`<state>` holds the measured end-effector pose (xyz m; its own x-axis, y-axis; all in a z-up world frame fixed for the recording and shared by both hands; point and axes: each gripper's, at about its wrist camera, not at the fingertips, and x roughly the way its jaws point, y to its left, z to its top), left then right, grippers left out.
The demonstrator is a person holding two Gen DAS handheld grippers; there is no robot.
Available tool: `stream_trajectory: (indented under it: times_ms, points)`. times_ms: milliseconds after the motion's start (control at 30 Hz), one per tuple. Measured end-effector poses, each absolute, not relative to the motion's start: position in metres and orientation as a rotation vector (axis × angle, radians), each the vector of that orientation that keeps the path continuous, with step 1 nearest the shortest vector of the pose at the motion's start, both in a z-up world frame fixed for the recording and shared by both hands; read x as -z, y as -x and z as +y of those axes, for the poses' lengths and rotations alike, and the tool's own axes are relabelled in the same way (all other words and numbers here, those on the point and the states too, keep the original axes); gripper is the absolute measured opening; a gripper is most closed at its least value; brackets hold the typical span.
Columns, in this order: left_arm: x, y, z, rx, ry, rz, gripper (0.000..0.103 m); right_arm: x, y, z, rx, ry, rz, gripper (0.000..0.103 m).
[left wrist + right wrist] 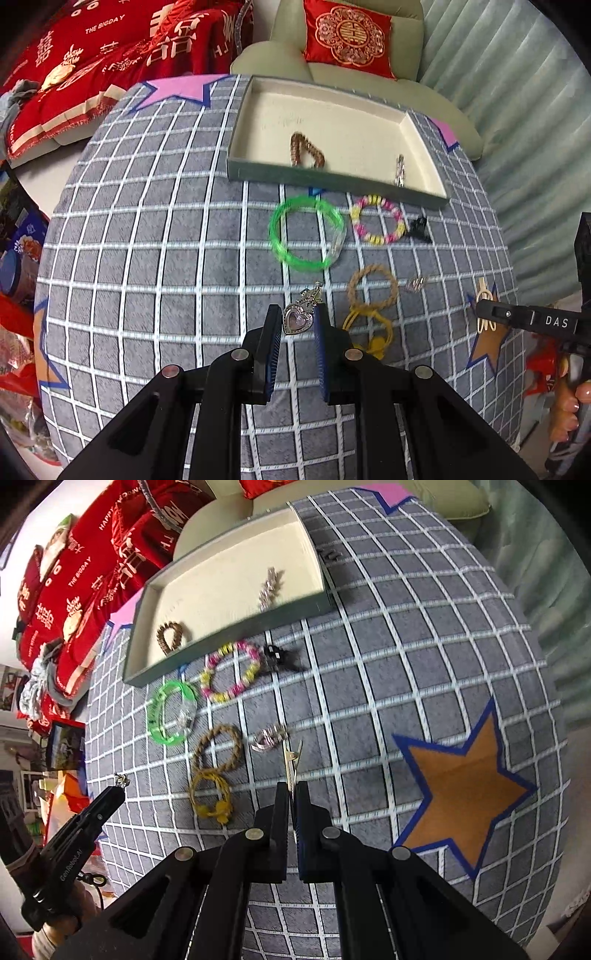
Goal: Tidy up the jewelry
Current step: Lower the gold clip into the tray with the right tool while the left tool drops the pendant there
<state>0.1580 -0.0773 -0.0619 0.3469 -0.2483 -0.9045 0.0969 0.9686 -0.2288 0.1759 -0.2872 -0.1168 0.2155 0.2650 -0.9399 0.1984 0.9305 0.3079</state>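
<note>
My left gripper [297,321] grasps a heart pendant [295,319] between its two pads, the silver top of the charm standing above the fingertips; in the right wrist view this gripper [117,790] appears at the left edge with the charm's tip poking out. My right gripper [293,794] is clenched on a thin gold hair clip [291,766], which projects forward from the nearly closed jaws; in the left wrist view the same gripper [484,308] holds the clip [484,295] over an orange star [487,343] printed on the cloth.

The table is covered by a grey grid tablecloth [147,240]. At its far side sits a shallow green tray [332,181] with a cream interior, containing a brown beaded bracelet [306,150] and a silver chain piece [399,170].

On the cloth just in front of the tray lie a green bangle [306,233], a pink-and-yellow bead bracelet [376,220] and a black hair claw [419,229] beside it. Nearer to me lie a tan rope ring [372,287], a yellow hair tie [369,332] touching it, and a small silver clip [415,283].
</note>
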Motion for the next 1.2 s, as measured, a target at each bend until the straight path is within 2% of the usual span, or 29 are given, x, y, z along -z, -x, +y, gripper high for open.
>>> stream_trajectory:
  times_ms: [600, 1200]
  points:
    - [0.040, -0.247, -0.089, 0.183, 0.147, 1.088, 0.028, 0.082, -0.284, -0.289, -0.176, -0.330, 1.259, 0.004]
    - [0.077, -0.347, -0.121, 0.142, 0.061, 1.059, 0.028, 0.131, -0.383, -0.266, -0.291, -0.264, 1.264, 0.004]
